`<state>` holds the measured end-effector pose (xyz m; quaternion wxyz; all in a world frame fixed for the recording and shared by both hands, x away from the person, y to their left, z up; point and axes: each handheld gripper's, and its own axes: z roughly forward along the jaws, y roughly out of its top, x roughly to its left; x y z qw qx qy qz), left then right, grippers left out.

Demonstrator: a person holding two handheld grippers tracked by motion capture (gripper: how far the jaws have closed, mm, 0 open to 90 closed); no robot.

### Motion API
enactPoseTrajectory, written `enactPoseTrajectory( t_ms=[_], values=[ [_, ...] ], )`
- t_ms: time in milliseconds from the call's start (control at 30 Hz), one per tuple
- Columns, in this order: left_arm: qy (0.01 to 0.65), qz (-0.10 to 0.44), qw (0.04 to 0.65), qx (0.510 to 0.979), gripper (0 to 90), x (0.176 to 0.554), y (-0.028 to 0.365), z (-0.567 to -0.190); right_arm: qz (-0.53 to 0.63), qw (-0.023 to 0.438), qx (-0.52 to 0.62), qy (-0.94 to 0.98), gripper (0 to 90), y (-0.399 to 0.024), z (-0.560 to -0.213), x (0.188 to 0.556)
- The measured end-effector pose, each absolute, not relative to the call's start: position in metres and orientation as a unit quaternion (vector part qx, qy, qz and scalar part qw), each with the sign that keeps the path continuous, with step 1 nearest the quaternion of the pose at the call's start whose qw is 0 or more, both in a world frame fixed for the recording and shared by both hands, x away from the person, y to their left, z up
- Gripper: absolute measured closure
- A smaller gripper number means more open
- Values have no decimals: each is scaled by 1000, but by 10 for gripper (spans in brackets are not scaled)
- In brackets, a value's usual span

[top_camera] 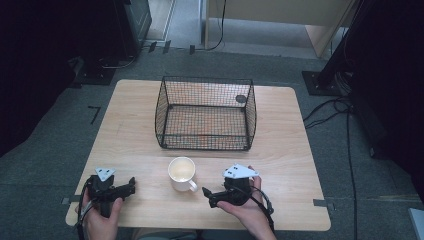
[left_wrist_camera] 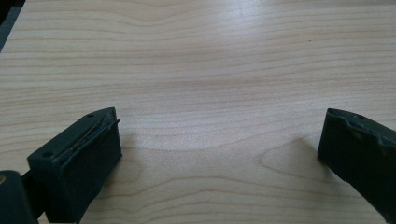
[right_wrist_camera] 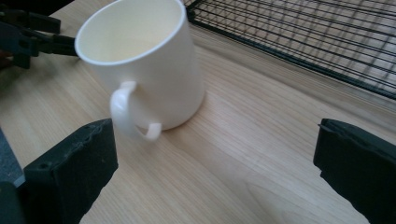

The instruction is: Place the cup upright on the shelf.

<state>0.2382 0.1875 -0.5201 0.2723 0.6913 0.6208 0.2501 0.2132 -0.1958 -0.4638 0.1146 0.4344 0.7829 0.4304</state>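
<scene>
Near the counter's [top_camera: 280, 150] front edge, the left tongs [top_camera: 131, 186] rest toward the front left corner, jaws spread wide over bare wood. The right tongs [top_camera: 207, 196] sit right of centre, jaws likewise apart and empty. Between them stands the white mug [top_camera: 182, 173], upright, handle facing the right tongs. Beyond it, mid-counter, sits the black wire basket [top_camera: 205, 113].

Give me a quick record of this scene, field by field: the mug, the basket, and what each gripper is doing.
mug: white mug, upright, looks empty, handle toward the right gripper
basket: black wire basket, empty, beyond the mug on the table
left gripper: left gripper, jaws wide apart over bare wood, holding nothing
right gripper: right gripper, jaws wide apart, aimed at the mug's handle, not touching it
</scene>
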Motion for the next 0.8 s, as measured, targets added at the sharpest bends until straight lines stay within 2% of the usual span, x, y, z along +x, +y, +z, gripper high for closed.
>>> enactPoseTrajectory(
  t_ms=[200, 333, 400, 433, 467, 533, 633, 800],
  values=[
    [621, 250, 272, 691, 0, 238, 188, -520, 438, 110, 425, 785, 43, -183, -465, 211],
    [621, 250, 272, 692, 0, 238, 188, -520, 448, 103, 416, 785, 173, -169, -469, 209],
    [621, 250, 272, 692, 0, 238, 188, -520, 454, 99, 408, 786, 291, -166, -470, 208],
    [621, 250, 272, 692, 0, 238, 188, -520, 454, 99, 408, 786, 291, -166, -470, 208],
    [621, 250, 272, 692, 0, 238, 188, -520, 460, 95, 404, 785, 376, -164, -470, 207],
    [621, 250, 272, 692, 0, 238, 188, -520, 460, 94, 401, 787, 411, -163, -471, 207],
    [621, 250, 272, 691, 0, 238, 188, -520, 459, 90, 393, 792, 549, -157, -474, 206],
    [621, 250, 272, 692, 0, 238, 188, -520, 449, 78, 391, 800, 674, -152, -479, 210]
  ],
)
